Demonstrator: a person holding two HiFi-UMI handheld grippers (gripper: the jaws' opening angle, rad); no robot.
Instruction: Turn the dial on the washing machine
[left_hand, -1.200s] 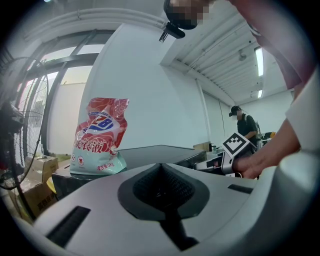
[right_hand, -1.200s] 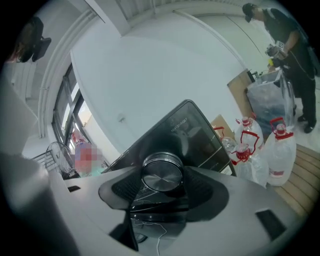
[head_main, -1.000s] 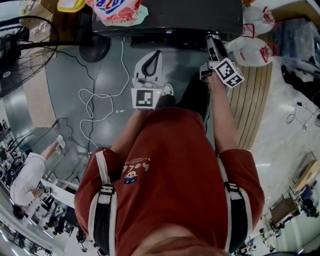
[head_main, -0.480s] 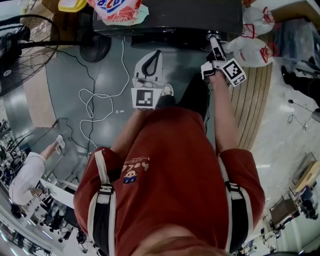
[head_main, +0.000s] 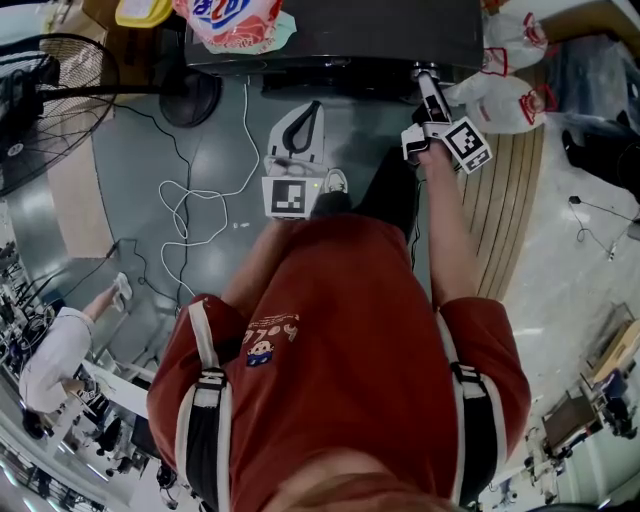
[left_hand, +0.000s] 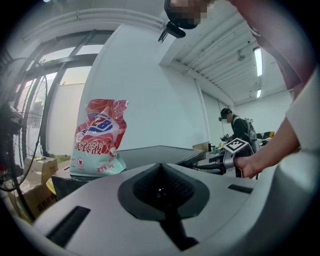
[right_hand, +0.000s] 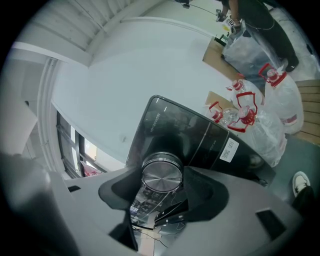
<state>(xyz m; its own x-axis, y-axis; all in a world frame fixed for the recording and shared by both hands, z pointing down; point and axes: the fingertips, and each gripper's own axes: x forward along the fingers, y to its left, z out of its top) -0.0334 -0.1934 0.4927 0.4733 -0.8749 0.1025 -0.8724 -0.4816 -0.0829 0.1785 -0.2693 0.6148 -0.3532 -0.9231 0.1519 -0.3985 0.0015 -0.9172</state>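
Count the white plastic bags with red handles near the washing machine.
2. One white bag sits right of the washing machine's front; the other lies above it in the head view. More may be hidden.

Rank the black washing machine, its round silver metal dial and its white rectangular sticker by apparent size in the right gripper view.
Largest: black washing machine. Then round silver metal dial, though it sits nearest the camera. Smallest: white rectangular sticker.

Left gripper (left_hand: 160, 167) closed, jaws together, nothing between. Ahead, red-and-white detergent bag (left_hand: 97, 137) upright on dark washing machine (left_hand: 155, 152) top. At right, hand (left_hand: 248, 165) holding right gripper (left_hand: 200, 166) beside machine. Fan (left_hand: 15, 145) at far left.
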